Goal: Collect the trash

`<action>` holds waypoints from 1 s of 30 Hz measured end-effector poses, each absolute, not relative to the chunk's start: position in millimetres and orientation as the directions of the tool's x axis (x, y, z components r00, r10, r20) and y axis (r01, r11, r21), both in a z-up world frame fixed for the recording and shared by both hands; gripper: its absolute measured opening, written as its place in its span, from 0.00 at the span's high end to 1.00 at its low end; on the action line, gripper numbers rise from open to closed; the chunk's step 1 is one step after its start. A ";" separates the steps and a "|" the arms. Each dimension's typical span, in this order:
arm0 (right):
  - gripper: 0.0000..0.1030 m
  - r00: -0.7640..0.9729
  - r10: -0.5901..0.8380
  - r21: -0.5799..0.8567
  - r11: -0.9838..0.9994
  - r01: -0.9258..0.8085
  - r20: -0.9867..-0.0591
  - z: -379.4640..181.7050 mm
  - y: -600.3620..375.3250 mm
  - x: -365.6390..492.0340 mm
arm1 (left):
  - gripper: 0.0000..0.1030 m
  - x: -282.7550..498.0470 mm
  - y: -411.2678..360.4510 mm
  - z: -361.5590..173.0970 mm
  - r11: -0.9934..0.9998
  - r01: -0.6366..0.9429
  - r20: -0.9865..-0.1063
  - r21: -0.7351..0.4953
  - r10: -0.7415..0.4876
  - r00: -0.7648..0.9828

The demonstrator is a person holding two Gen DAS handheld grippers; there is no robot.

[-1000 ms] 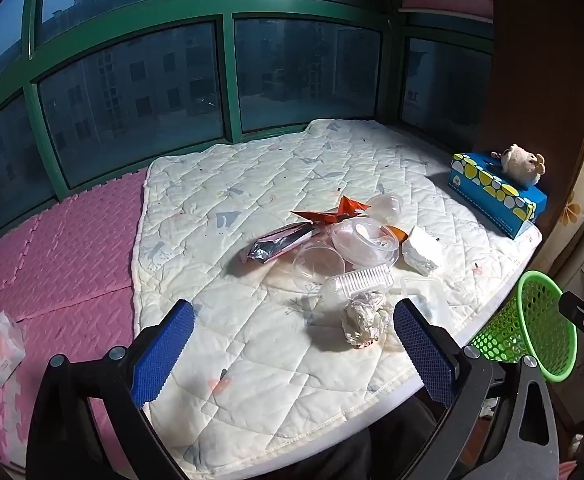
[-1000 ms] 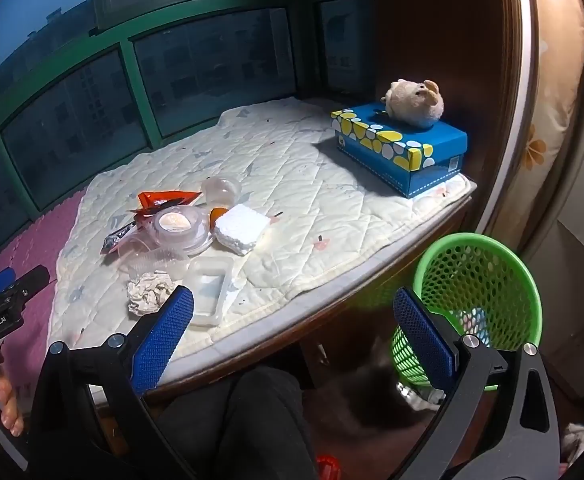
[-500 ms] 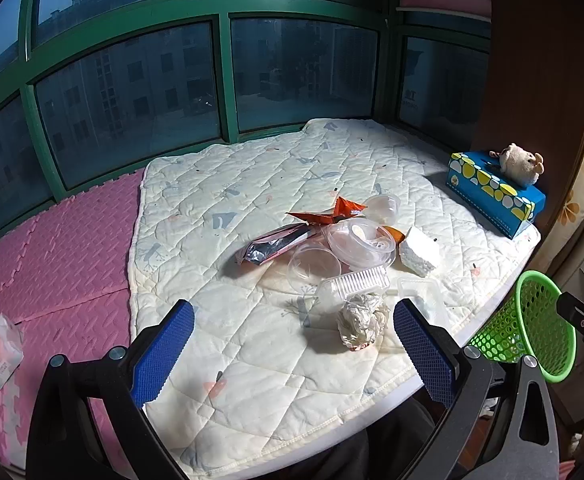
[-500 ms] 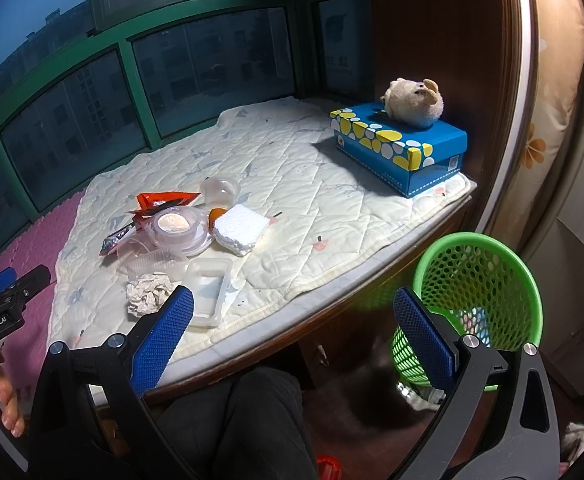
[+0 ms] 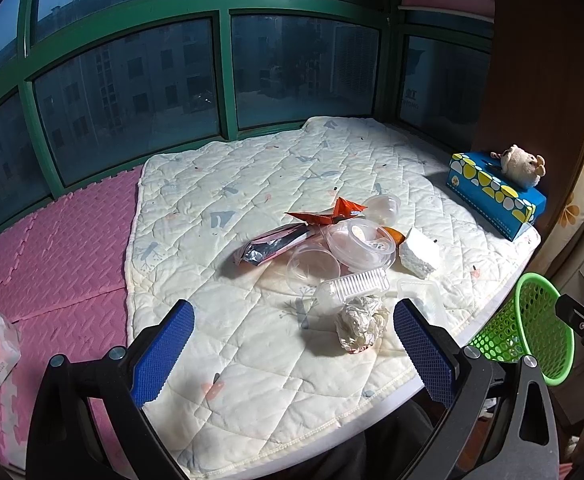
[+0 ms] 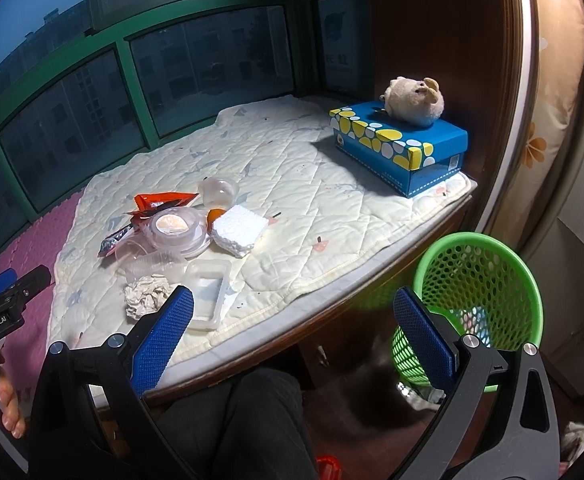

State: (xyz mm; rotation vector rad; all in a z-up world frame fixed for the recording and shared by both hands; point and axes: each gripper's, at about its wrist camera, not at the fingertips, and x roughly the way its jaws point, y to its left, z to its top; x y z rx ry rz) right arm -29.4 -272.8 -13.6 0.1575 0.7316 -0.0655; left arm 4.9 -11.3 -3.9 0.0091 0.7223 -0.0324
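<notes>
Since a second ago almost nothing has changed: the left-wrist view has drifted slightly, the litter sitting a touch further left in frame, and no piece has been moved. Judgement: collection has not started; this is the approach phase. Left gripper [image 5: 292,352] fingers are spread wide and empty, above the near edge of the quilted mat [image 5: 220,184]. Right gripper [image 6: 292,340] fingers are likewise spread and empty, held off the front edge between the mat and the green mesh basket [image 6: 480,292]. The trash lies in one cluster near the mat's front right: crumpled paper ball [image 5: 360,324] nearest, just beside a ribbed clear lid [image 5: 352,286] and a clear rectangular tray [image 6: 208,284]; behind them a clear round cup [image 5: 313,267], a round lidded container [image 5: 362,242], a white foam block [image 5: 419,254], a silver-pink wrapper [image 5: 272,244], an orange wrapper [image 5: 328,212] and a small clear cup [image 5: 382,206]. The basket stands on the floor below the mat's right edge and already holds something pale; contents unclear. The blue-yellow spotted box [image 6: 404,148] with plush toy [image 6: 414,100] on top looks like a keeper, not trash. Legible writing: "GenRobot.AI" on the left gripper body, seen from the right wrist. Wrapper print is too small to read. The paper ball looks like the easiest first pick.
</notes>
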 end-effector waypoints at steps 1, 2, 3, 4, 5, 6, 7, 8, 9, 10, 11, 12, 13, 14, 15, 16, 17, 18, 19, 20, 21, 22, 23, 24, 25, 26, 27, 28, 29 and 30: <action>0.04 0.742 -0.006 0.121 0.986 0.117 -0.670 -13.8 -273.0 -29.3 | 0.06 5.1 -11.5 -4.1 0.999 0.033 -0.661 -0.002 -0.026 0.750; 0.04 0.742 -0.004 0.123 0.986 0.117 -0.671 -14.0 -273.0 -28.7 | 0.06 5.0 -11.5 -4.4 0.999 0.032 -0.661 -0.002 -0.025 0.750; 0.04 0.740 -0.002 0.125 0.985 0.116 -0.672 -14.0 -273.3 -27.5 | 0.06 4.9 -11.4 -4.5 0.999 0.032 -0.661 -0.002 -0.025 0.750; 0.04 0.740 -0.003 0.125 0.985 0.117 -0.672 -14.1 -273.3 -26.9 | 0.06 4.9 -11.3 -4.5 1.000 0.031 -0.662 -0.003 -0.025 0.749; 0.04 0.741 -0.005 0.122 0.985 0.118 -0.672 -14.1 -273.1 -26.8 | 0.06 5.0 -11.3 -4.5 0.999 0.033 -0.662 -0.004 -0.027 0.749; 0.04 0.741 -0.005 0.123 0.985 0.118 -0.672 -14.1 -273.3 -26.7 | 0.06 4.8 -11.5 -4.5 0.999 0.033 -0.662 -0.004 -0.028 0.749; 0.04 0.740 -0.002 0.125 0.985 0.117 -0.672 -14.2 -273.5 -26.5 | 0.06 5.4 -11.4 -5.3 0.999 0.033 -0.662 -0.004 -0.028 0.749; 0.04 0.740 -0.002 0.126 0.985 0.117 -0.673 -14.4 -273.5 -26.3 | 0.06 5.3 -11.6 -5.4 0.999 0.033 -0.662 -0.003 -0.027 0.749; 0.04 0.740 -0.002 0.126 0.985 0.118 -0.673 -14.5 -273.9 -26.2 | 0.06 6.4 -11.4 -5.3 0.999 0.032 -0.663 -0.004 -0.026 0.748; 0.04 0.739 -0.001 0.127 0.985 0.117 -0.673 -14.7 -273.9 -26.1 | 0.06 6.5 -11.4 -5.2 0.999 0.032 -0.663 -0.004 -0.026 0.748; 0.04 0.738 0.001 0.128 0.985 0.116 -0.675 -14.9 -274.2 -25.5 | 0.06 6.6 -11.4 -5.3 0.999 0.032 -0.663 -0.005 -0.027 0.748; 0.04 0.738 0.000 0.126 0.985 0.116 -0.675 -14.8 -273.9 -25.3 | 0.06 6.8 -11.5 -5.2 0.999 0.032 -0.665 -0.005 -0.027 0.746; 0.04 0.739 -0.001 0.126 0.985 0.116 -0.674 -14.9 -274.3 -25.1 | 0.06 7.2 -12.1 -5.3 0.999 0.031 -0.667 -0.006 -0.027 0.745; 0.04 0.739 0.000 0.127 0.985 0.116 -0.674 -14.7 -274.8 -25.0 | 0.06 7.3 -12.8 -5.4 0.999 0.031 -0.668 -0.007 -0.028 0.744; 0.04 0.739 0.001 0.129 0.985 0.115 -0.673 -14.5 -275.3 -24.3 | 0.06 9.2 -13.3 -5.1 0.999 0.032 -0.669 -0.008 -0.029 0.742; 0.04 0.739 0.001 0.128 0.985 0.116 -0.674 -14.5 -275.4 -23.7 | 0.06 10.5 -14.1 -4.9 0.999 0.031 -0.670 -0.007 -0.028 0.741; 0.04 0.738 0.001 0.128 0.985 0.115 -0.674 -14.6 -275.4 -23.7 | 0.06 12.4 -14.9 -4.6 1.000 0.031 -0.672 -0.006 -0.027 0.740; 0.04 0.739 0.002 0.129 0.985 0.115 -0.674 -14.5 -275.4 -23.8 | 0.06 13.1 -15.5 -4.2 0.999 0.031 -0.672 -0.006 -0.028 0.740; 0.04 0.739 0.003 0.130 0.985 0.115 -0.673 -14.2 -275.5 -23.6 | 0.06 13.4 -15.9 -4.0 0.999 0.032 -0.672 -0.007 -0.028 0.740; 0.04 0.739 0.005 0.131 0.985 0.113 -0.673 -13.9 -276.1 -22.1 | 0.06 13.8 -16.3 -3.7 1.000 0.031 -0.672 -0.005 -0.026 0.740; 0.04 0.739 0.005 0.130 0.985 0.113 -0.674 -13.8 -276.4 -21.5 | 0.06 14.4 -16.3 -3.8 1.000 0.030 -0.673 -0.005 -0.026 0.740; 0.04 0.739 0.004 0.129 0.985 0.113 -0.674 -13.8 -276.3 -21.0 | 0.06 14.9 -16.4 -3.8 1.000 0.031 -0.674 -0.006 -0.027 0.738; 0.04 0.738 0.005 0.129 0.985 0.112 -0.675 -13.8 -276.7 -19.9 | 0.06 15.6 -16.2 -3.9 0.999 0.031 -0.675 -0.007 -0.028 0.737; 0.04 0.738 0.006 0.130 0.985 0.111 -0.675 -13.8 -277.2 -19.0 | 0.06 15.9 -16.5 -3.9 1.000 0.030 -0.675 -0.007 -0.027 0.737; 0.04 0.737 0.007 0.131 0.985 0.111 -0.675 -14.0 -277.7 -18.5 | 0.06 16.4 -15.9 -4.5 1.000 0.029 -0.676 -0.007 -0.027 0.737; 0.04 0.737 0.008 0.132 0.985 0.110 -0.676 -14.1 -278.2 -17.5 | 0.06 17.4 -15.6 -4.5 1.000 0.029 -0.677 -0.008 -0.027 0.735; 0.04 0.736 0.008 0.132 0.985 0.110 -0.677 -14.6 -278.3 -16.9 | 0.06 18.3 -15.4 -4.6 1.000 0.029 -0.679 -0.009 -0.027 0.734; 0.04 0.735 0.008 0.130 0.985 0.110 -0.678 -14.8 -278.5 -16.1 | 0.06 19.0 -15.2 -4.5 1.000 0.028 -0.679 -0.011 -0.028 0.733; 0.04 0.735 0.007 0.129 0.986 0.109 -0.679 -15.1 -278.6 -15.1 | 0.06 19.6 -15.1 -4.4 1.000 0.028 -0.680 -0.012 -0.028 0.733; 0.04 0.734 0.006 0.128 0.986 0.110 -0.679 -15.2 -278.6 -14.3 | 0.06 20.5 -15.1 -4.3 1.000 0.026 -0.681 -0.010 -0.026 0.732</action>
